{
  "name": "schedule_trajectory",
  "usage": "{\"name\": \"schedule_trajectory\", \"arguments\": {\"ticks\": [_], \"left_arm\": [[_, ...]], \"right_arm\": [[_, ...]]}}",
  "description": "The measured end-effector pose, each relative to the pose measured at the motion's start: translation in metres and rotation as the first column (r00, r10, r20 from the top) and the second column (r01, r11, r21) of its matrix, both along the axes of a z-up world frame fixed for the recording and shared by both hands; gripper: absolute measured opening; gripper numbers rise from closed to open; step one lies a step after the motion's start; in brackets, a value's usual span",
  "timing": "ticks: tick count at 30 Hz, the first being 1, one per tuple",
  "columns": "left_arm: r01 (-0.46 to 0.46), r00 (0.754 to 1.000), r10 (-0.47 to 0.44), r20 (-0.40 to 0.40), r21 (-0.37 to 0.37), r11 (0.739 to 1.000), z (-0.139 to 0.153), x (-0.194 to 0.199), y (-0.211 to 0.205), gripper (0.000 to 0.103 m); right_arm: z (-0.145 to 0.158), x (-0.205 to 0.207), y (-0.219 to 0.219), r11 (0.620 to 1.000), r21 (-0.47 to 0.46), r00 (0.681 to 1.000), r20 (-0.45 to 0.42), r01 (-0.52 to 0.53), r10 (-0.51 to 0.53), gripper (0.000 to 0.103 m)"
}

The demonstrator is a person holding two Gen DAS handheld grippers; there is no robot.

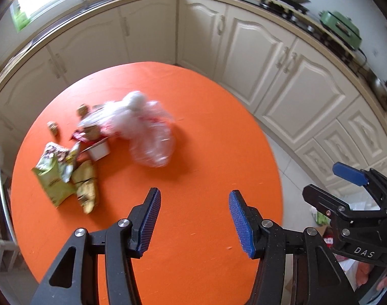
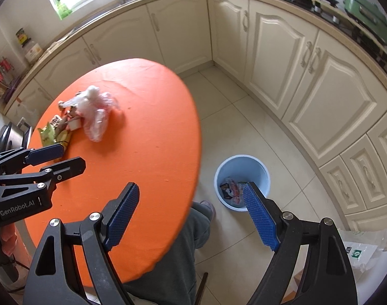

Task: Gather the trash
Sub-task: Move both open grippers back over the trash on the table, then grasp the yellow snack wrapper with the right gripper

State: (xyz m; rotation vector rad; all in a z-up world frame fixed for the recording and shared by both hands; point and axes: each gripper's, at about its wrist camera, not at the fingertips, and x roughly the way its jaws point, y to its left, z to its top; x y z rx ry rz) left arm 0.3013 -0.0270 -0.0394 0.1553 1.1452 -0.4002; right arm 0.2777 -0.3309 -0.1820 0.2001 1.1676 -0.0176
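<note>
Crumpled wrappers [image 1: 66,178], plastic bag [image 1: 145,129] clustered on table.

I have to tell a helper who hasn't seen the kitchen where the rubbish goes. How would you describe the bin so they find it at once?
Start at the round orange table in the middle of the kitchen. On the tiled floor just past its edge, towards the cream cupboards, stands a small light-blue bucket. It is the only container on the floor, open-topped, with a few crumpled wrappers already inside.
</note>
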Motion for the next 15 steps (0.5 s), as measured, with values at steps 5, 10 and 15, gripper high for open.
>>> {"name": "schedule_trajectory", "arguments": {"ticks": [5, 10, 15], "left_arm": [[-0.11, 0.994, 0.11, 0.004, -0.02, 0.994, 0.015, -0.01, 0.061, 0.052], [-0.21, 0.978, 0.21, 0.001, -0.036, 0.977, 0.025, -0.016, 0.117, 0.052], [-0.285, 0.959, 0.285, -0.006, -0.051, 0.957, 0.031, -0.019, 0.168, 0.052]], "right_arm": [[0.007, 0.012, 0.046, 0.997, -0.005, 0.997, 0.014, -0.075, 0.075, 0.086], [0.012, 0.028, 0.097, 0.984, -0.016, 0.984, 0.018, -0.175, 0.176, 0.086], [0.011, 0.044, 0.143, 0.965, -0.017, 0.965, 0.004, -0.263, 0.263, 0.086]]}}
